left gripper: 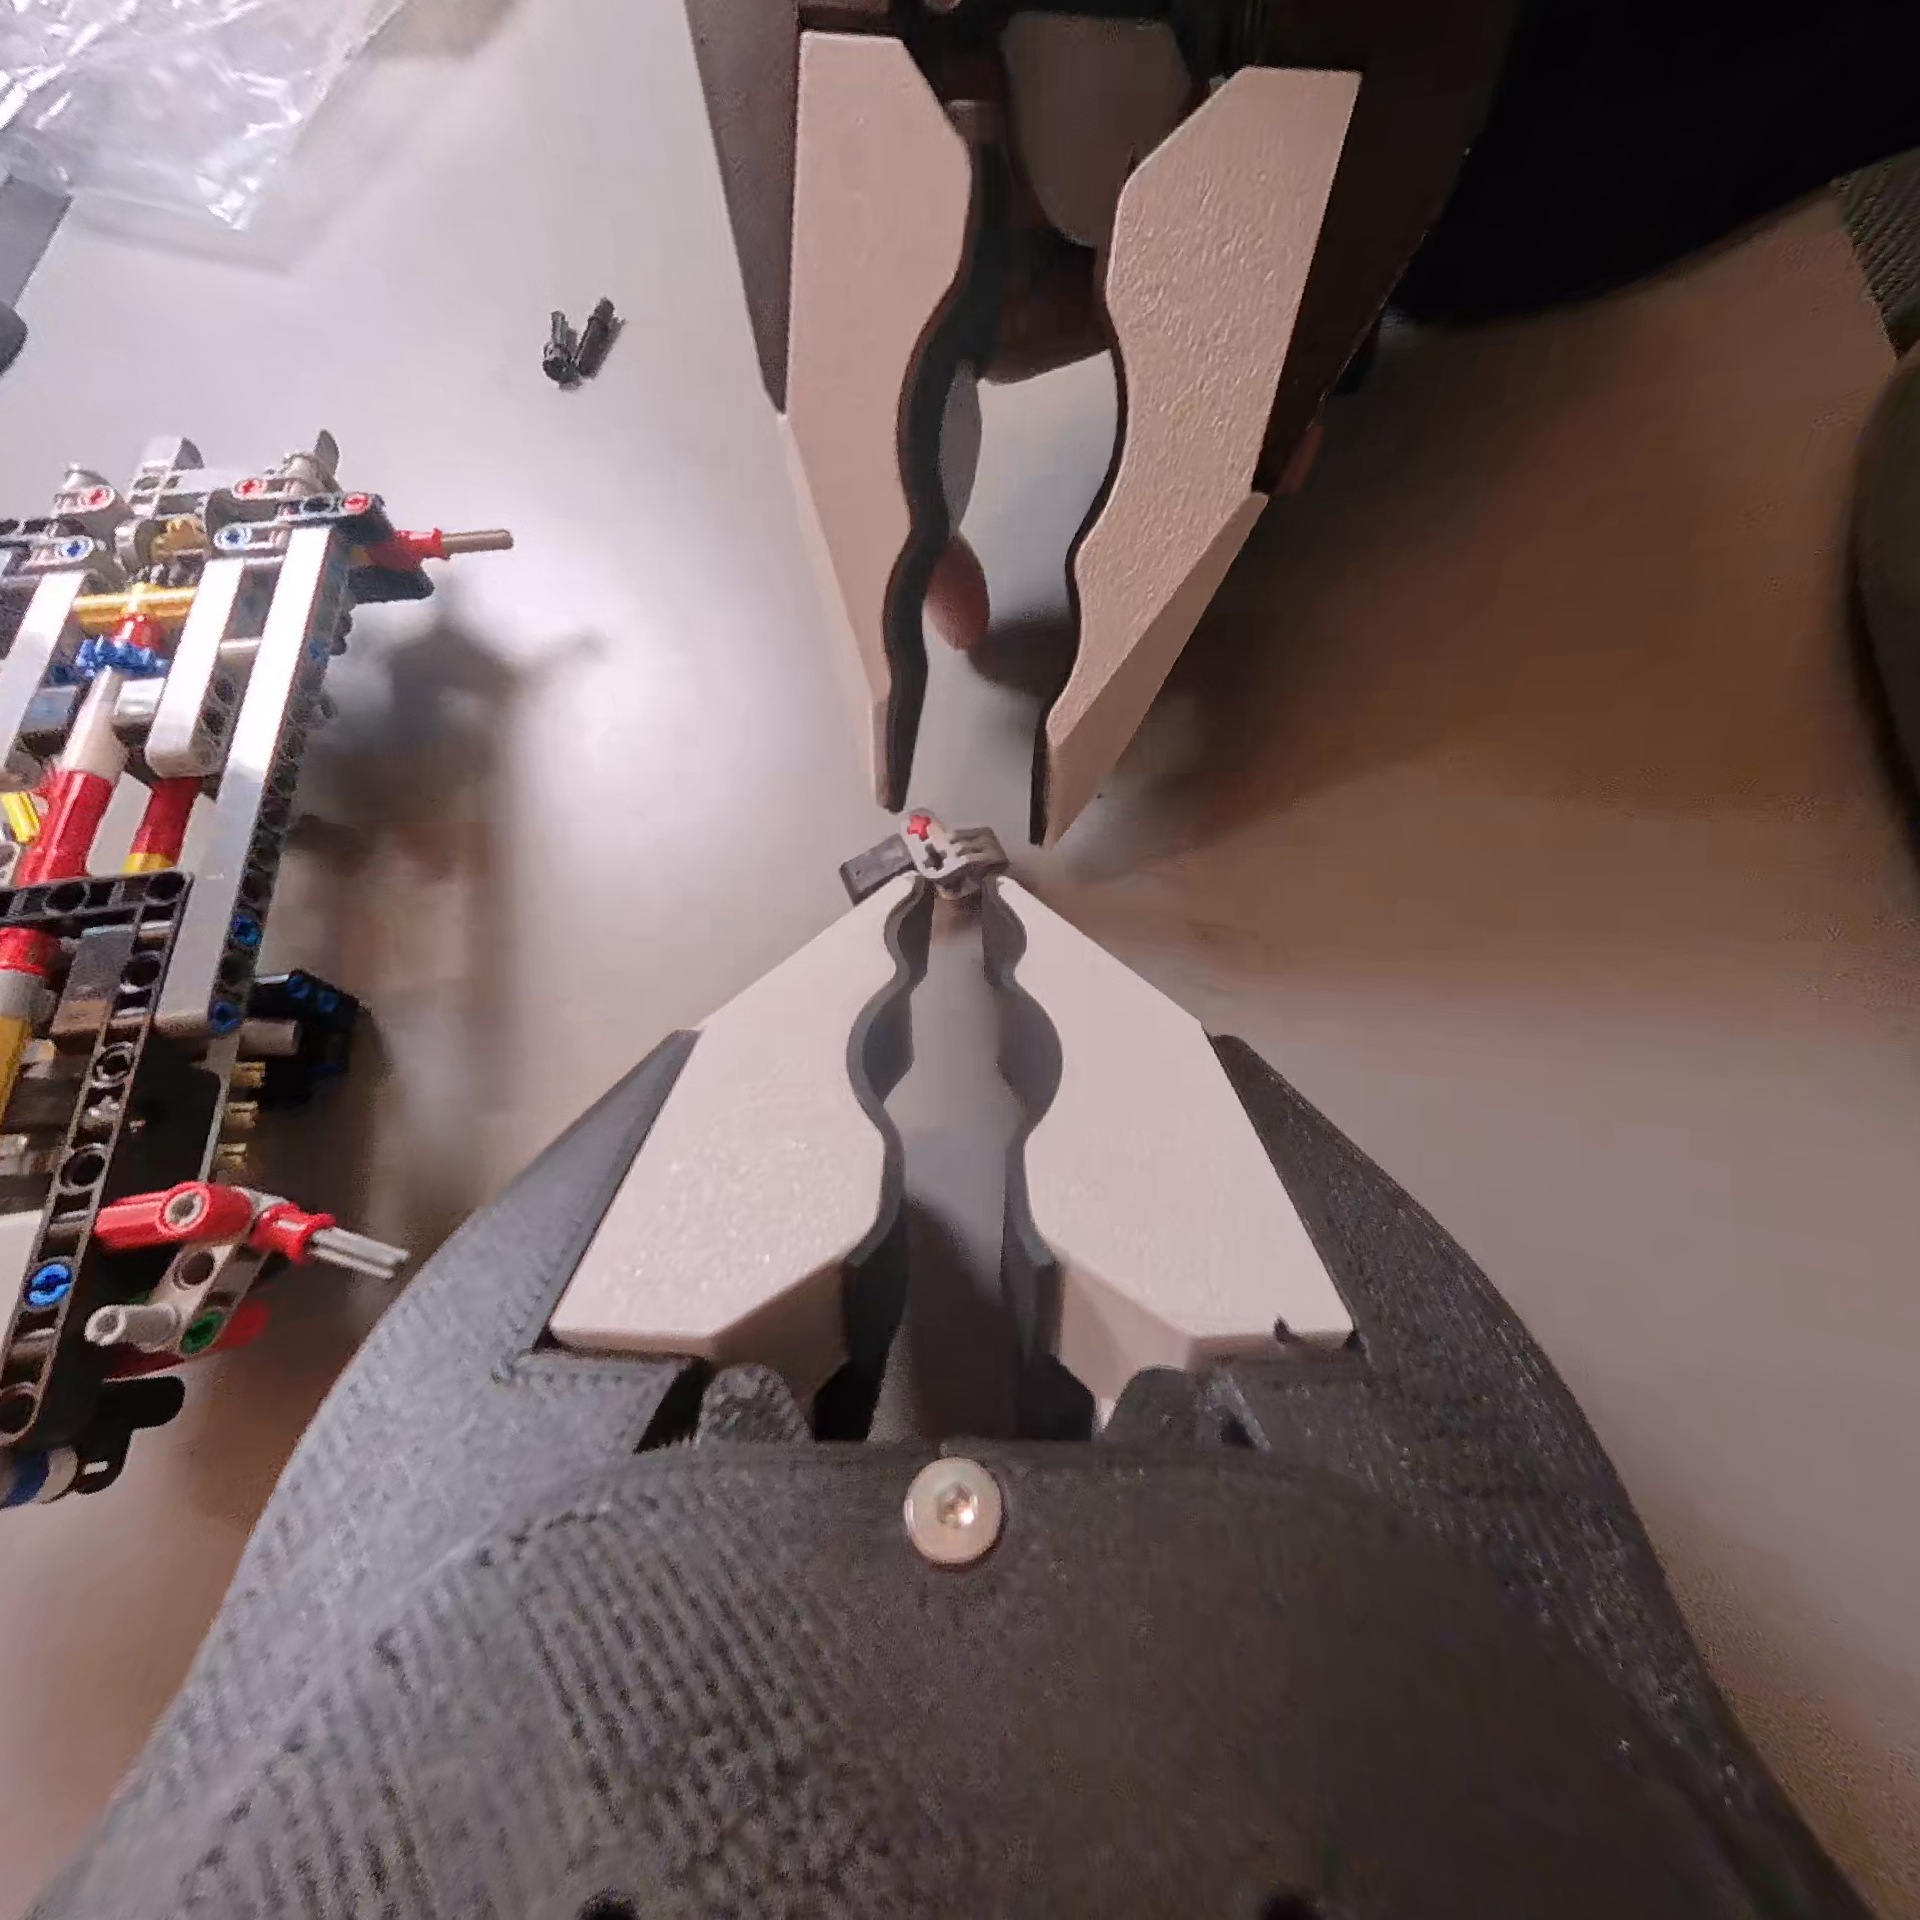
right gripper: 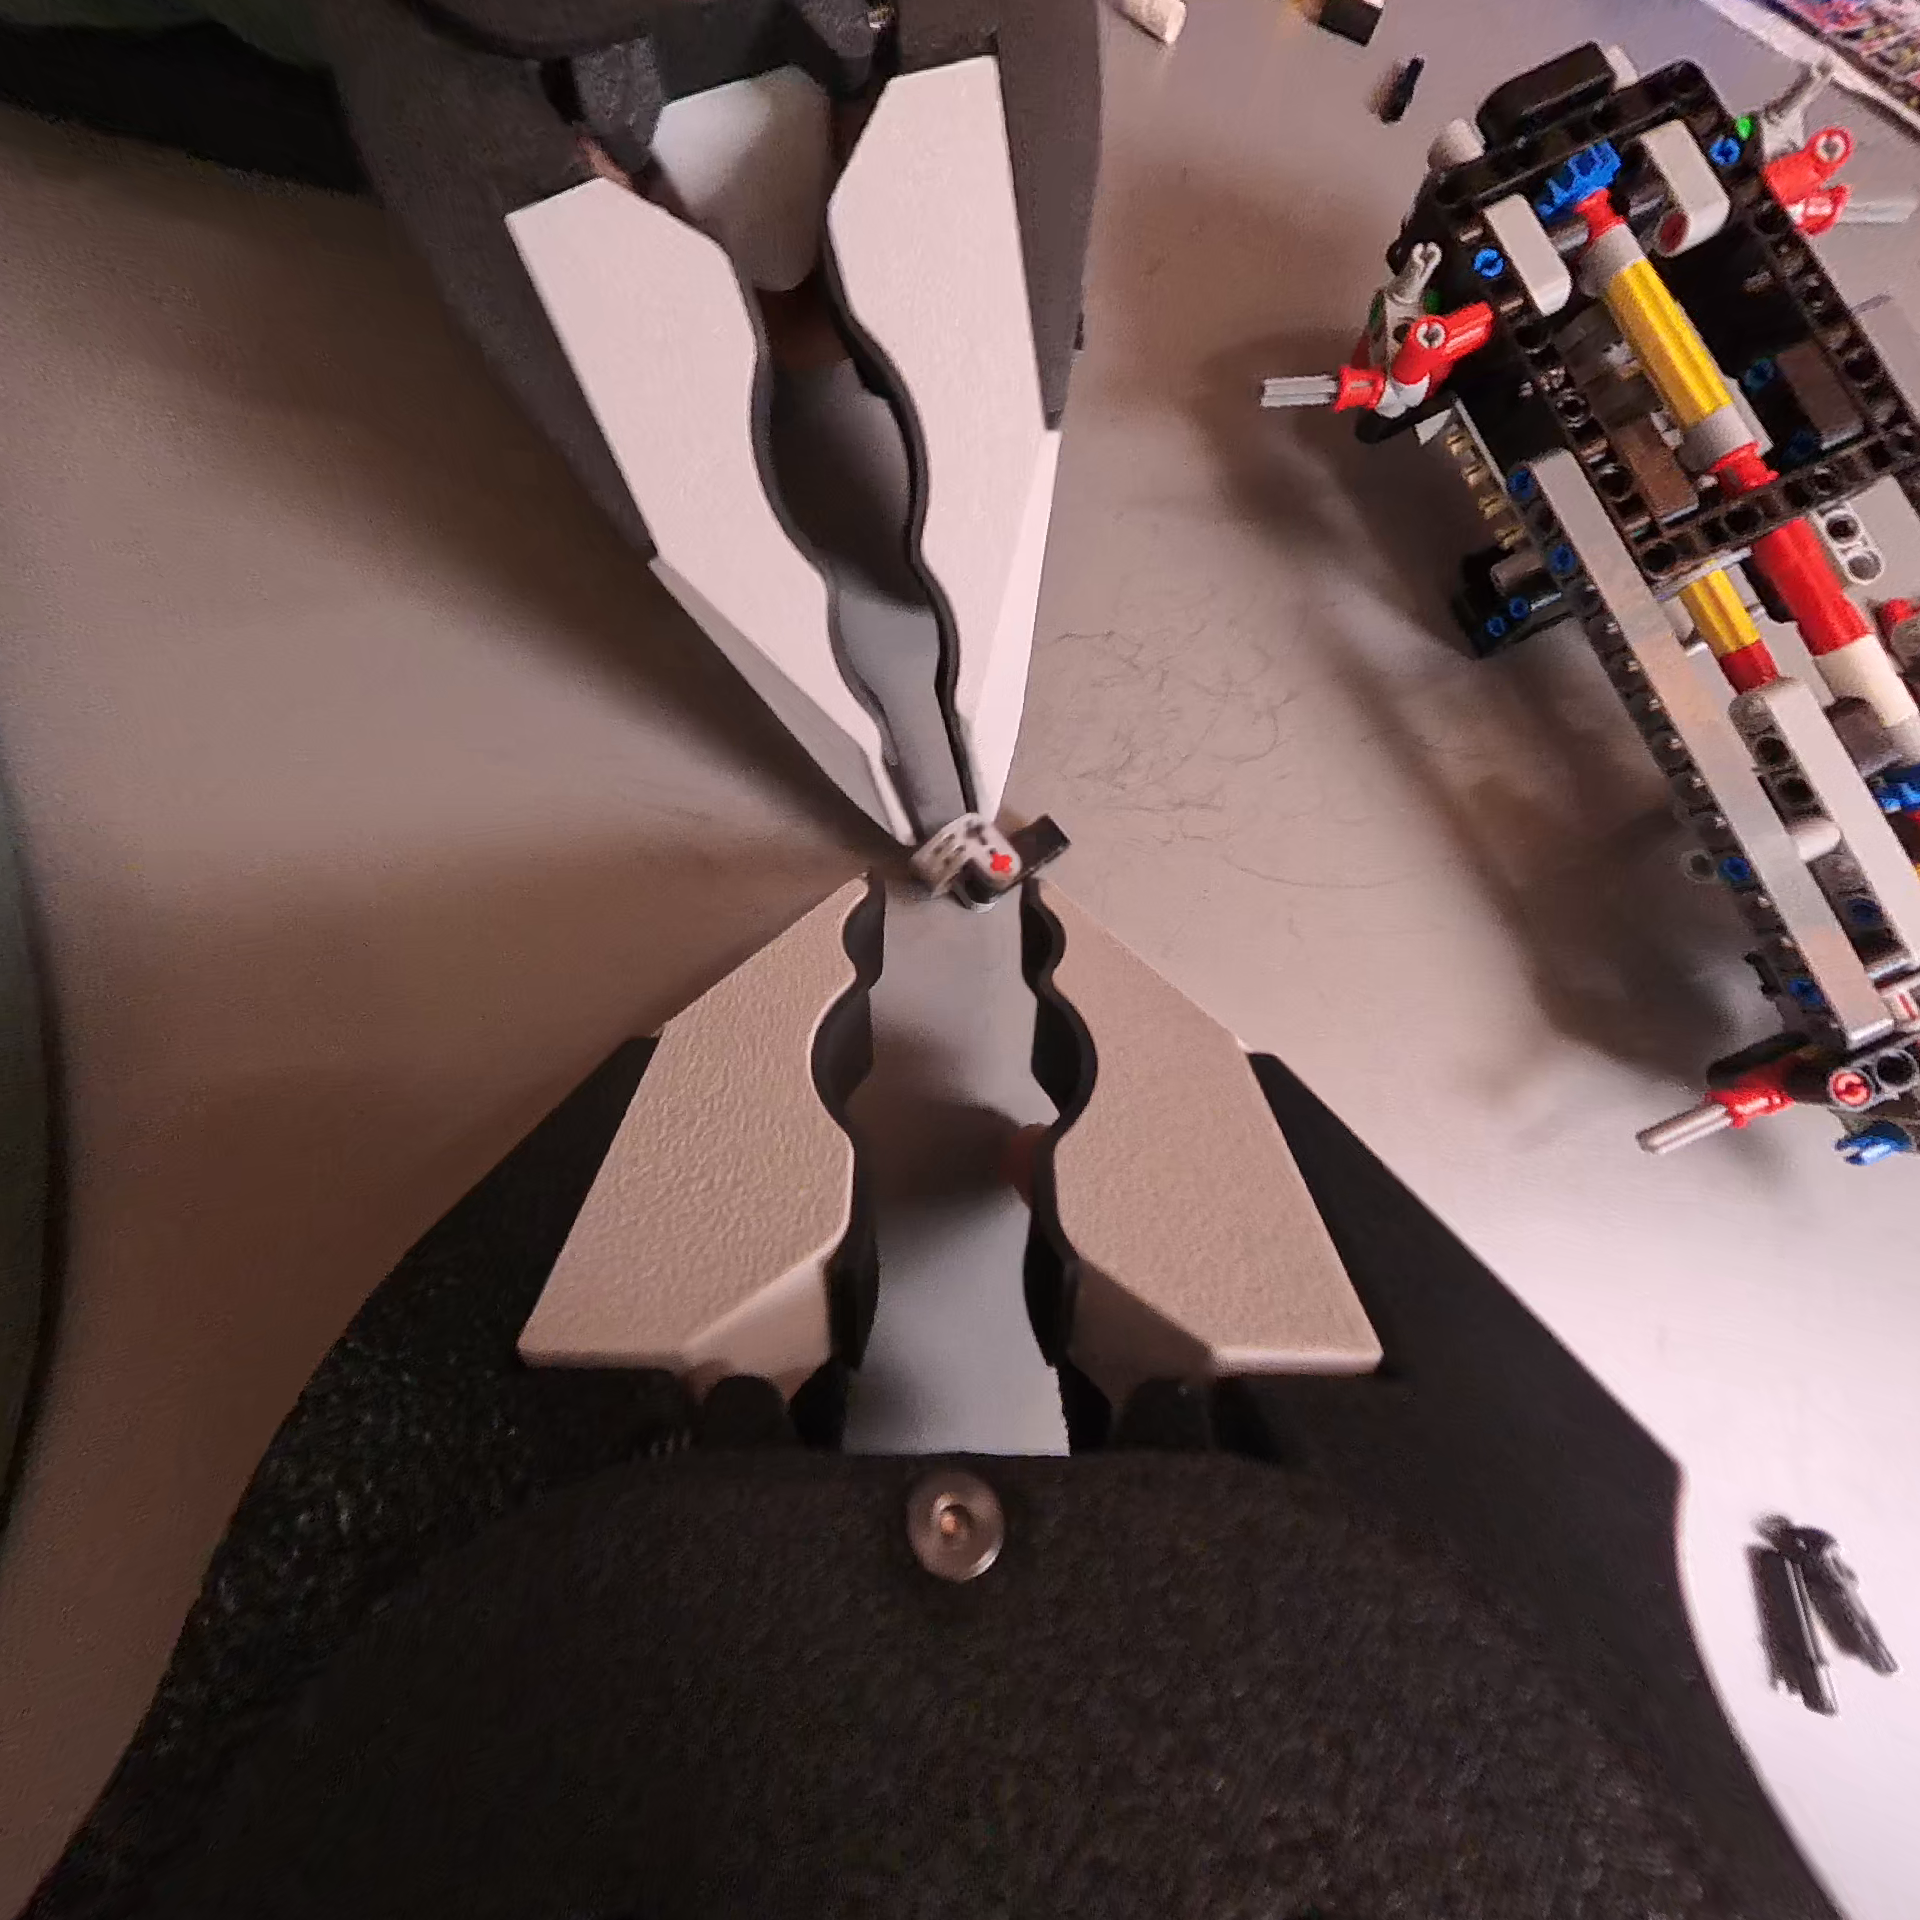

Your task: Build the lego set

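My left gripper (left gripper: 951, 902) is shut on a small grey connector piece (left gripper: 940, 854) with a red cross axle in it and a black part at its side. It holds the piece above the table. My right gripper (right gripper: 951, 902) is open, and its tips sit just short of the same piece (right gripper: 971, 857), one on each side. In the left wrist view the right gripper (left gripper: 966, 819) comes in from the top. In the right wrist view the left gripper (right gripper: 948, 821) does the same. The two grippers face each other tip to tip.
The part-built lego chassis (left gripper: 156, 831), with black frames, white beams and red and yellow axles, lies on the grey table (left gripper: 623, 935) to one side; it also shows in the right wrist view (right gripper: 1714, 520). A few black pins (left gripper: 582, 338) lie loose (right gripper: 1808, 1621). A clear plastic bag (left gripper: 177, 94) lies at the far corner. The grippers are tip to tip, or close to it.
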A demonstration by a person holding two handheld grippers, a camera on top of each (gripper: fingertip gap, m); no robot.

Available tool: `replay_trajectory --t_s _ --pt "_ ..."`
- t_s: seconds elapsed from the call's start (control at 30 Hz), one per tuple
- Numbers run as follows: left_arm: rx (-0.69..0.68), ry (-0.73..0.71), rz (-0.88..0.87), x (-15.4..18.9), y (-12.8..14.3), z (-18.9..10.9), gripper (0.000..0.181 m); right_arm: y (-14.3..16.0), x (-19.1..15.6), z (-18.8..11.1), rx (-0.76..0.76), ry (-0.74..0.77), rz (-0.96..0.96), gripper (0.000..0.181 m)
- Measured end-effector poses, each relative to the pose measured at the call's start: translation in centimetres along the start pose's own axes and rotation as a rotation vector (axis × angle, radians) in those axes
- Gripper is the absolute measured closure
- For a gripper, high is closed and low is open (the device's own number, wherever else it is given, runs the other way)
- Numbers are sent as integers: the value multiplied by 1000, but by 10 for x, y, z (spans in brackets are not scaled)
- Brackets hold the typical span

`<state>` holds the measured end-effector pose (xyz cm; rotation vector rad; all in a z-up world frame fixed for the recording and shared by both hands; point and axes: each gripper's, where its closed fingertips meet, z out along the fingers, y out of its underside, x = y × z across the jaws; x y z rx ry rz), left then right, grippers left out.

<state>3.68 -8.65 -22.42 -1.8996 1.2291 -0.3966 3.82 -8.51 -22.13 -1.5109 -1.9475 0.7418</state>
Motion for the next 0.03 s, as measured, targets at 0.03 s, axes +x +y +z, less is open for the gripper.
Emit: replay_trajectory --t_s 0.03 --pt "8 0 8 2 -2 0 174 -1 1 -1 -7 10 12 158"
